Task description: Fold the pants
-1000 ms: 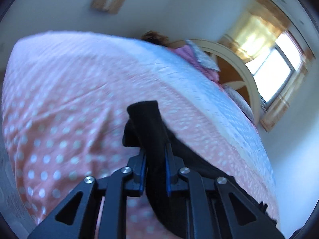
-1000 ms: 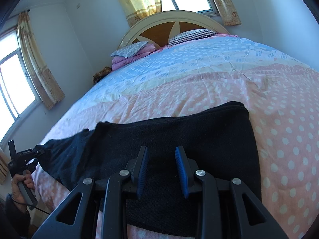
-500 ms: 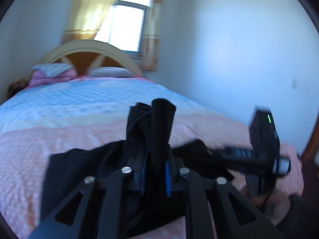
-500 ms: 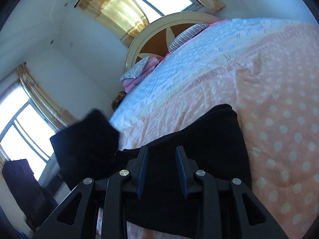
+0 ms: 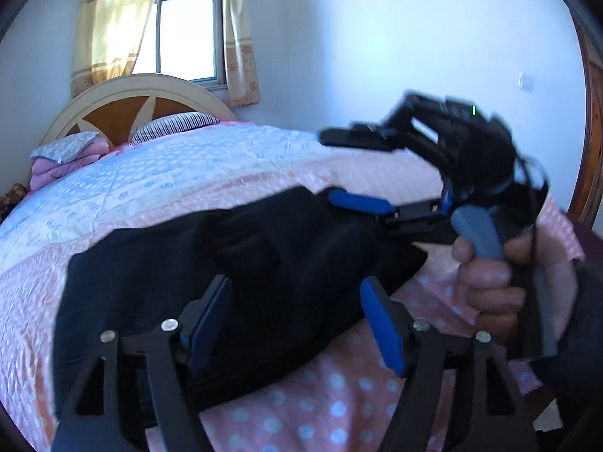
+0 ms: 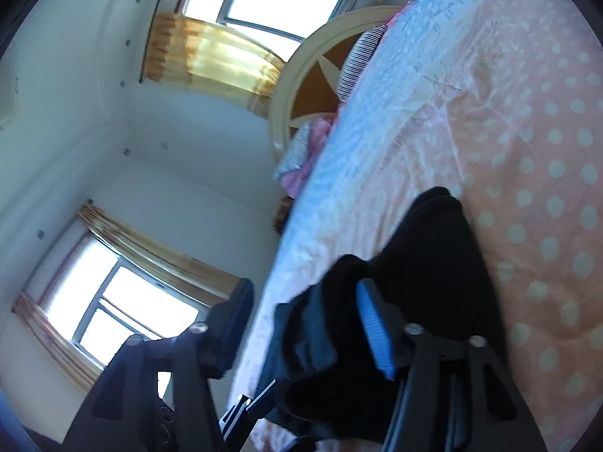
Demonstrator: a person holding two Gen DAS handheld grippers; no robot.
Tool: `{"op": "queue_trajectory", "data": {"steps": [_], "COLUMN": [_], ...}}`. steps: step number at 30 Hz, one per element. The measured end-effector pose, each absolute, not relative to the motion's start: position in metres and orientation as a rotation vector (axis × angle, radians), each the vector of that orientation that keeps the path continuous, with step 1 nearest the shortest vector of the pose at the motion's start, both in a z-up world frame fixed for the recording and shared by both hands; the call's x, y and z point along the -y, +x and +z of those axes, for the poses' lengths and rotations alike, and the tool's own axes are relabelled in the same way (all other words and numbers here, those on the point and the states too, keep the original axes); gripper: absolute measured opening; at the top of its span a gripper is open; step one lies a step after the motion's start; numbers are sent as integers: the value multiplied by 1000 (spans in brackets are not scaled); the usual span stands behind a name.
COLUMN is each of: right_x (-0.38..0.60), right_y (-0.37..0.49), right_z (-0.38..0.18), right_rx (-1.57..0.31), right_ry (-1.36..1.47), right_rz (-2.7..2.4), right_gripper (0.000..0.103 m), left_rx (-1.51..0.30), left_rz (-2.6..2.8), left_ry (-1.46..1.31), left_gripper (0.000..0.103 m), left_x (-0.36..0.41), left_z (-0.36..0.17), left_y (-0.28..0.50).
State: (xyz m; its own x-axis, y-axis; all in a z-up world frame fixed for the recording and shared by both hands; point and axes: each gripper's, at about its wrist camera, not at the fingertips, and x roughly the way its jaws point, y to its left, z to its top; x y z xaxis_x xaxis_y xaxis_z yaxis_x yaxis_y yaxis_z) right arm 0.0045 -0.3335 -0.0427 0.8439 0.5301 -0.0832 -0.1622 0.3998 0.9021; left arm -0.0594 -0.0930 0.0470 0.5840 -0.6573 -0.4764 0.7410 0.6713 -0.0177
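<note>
Now black pants (image 5: 226, 271) just ahead of wide-spread left gripper (image 5: 297, 320), on bedspread (image 5: 188, 165).

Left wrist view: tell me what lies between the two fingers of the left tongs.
In the left wrist view, the left tongs stand wide open, and the folded black pants lie in the gap on the pink dotted bedspread; neither pad visibly pinches the cloth.

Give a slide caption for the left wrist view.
Open left tool above folded black pants on the polka-dot bed; right tool open alongside.

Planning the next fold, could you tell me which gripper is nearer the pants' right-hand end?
Right. The right gripper sits open at that end of the pants; the left gripper hangs open over their middle.
</note>
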Motion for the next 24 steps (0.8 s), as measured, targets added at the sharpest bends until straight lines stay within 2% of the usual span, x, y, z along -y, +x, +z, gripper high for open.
{"op": "queue_trajectory", "data": {"steps": [5,8,11,12,13,14,16,21,24], "right_x": [311,274,242,233,225,222,221,225,240], "right_y": [10,18,17,17,16,17,14,-4,-8], "right_z": [-30,-21,-14,-12,-10,-9,-6,24,32], "right_rx": [-480,-586,-610,-621,-631,-639,-632,-533,-535], "right_ry": [894,626,390,325,274,253,252,129,103], "right_rz": [388,292,208,195,190,190,217,168,111], "right_gripper": [66,66,66,63,47,35,22,21,21], "left_rx": [-440,-447,-505,-530,-549,-571,-595,-607,-604], "left_rz": [-703,-581,-463,-437,-424,-407,-390,-379,-392], "left_ry": [62,7,-36,-69,-94,-120,-146,-153,-137], "left_gripper": [74,75,75,75,75,75,75,75,75], "left_x": [34,2,-19,-26,-30,-35,-38,-38,-31], "left_z": [72,70,62,58,56,53,48,42,43], "left_y": [-49,-33,-16,-10,-7,-4,0,-1,5]}}
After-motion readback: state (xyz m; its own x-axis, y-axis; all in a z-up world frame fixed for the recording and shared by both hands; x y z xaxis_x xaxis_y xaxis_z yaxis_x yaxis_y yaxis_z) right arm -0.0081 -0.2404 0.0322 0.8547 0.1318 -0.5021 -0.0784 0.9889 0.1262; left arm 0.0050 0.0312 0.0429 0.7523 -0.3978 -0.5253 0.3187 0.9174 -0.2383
